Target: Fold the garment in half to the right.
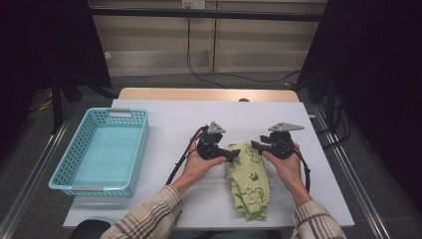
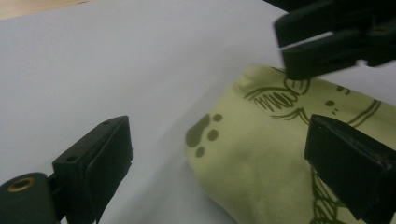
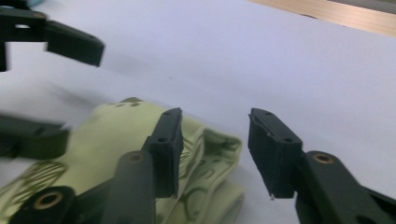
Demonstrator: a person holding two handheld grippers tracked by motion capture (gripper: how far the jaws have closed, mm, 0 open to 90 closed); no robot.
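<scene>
Pale-green printed baby garment (image 1: 248, 179), long axis toward person, top edge between both tools. Left gripper (image 1: 232, 155) wide, empty, at left corner; right gripper (image 1: 255, 145) half-open, empty, at right corner.

— What do we see on the bench (image 1: 164, 124)?
— A folded green garment (image 1: 249, 181) between our two tongs: the left tongs (image 1: 233, 156) and right tongs (image 1: 254, 145) at its top edge. A turquoise basket (image 1: 134, 149) sits well left.
</scene>
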